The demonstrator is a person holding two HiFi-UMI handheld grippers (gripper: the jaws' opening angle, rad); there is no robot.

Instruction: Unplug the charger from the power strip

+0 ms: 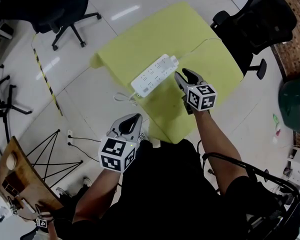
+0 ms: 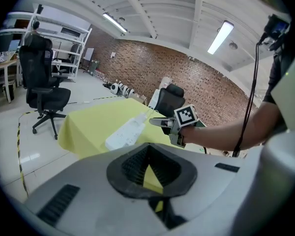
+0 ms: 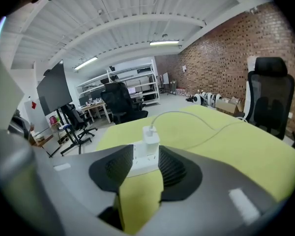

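Observation:
A white power strip [image 1: 152,75] lies at an angle on the table under a yellow cloth [image 1: 190,34]. A white charger [image 1: 173,60] is plugged in at its far end, and its cable [image 1: 202,43] trails over the cloth. My right gripper [image 1: 184,75] hovers open just right of the strip, close to the charger end. In the right gripper view the strip [image 3: 143,160] and charger [image 3: 150,134] show in the gap between the open jaws, untouched. My left gripper [image 1: 135,119] hangs shut and empty off the table's near corner. From its own view it faces the strip [image 2: 125,133] and the right gripper [image 2: 155,122].
Black office chairs stand beyond the table at the far left [image 1: 65,9] and far right [image 1: 255,19]. A wooden stand [image 1: 20,181] is at the lower left. The strip's white cord [image 1: 122,98] drops to the tiled floor. Striped tape [image 1: 45,74] crosses the floor.

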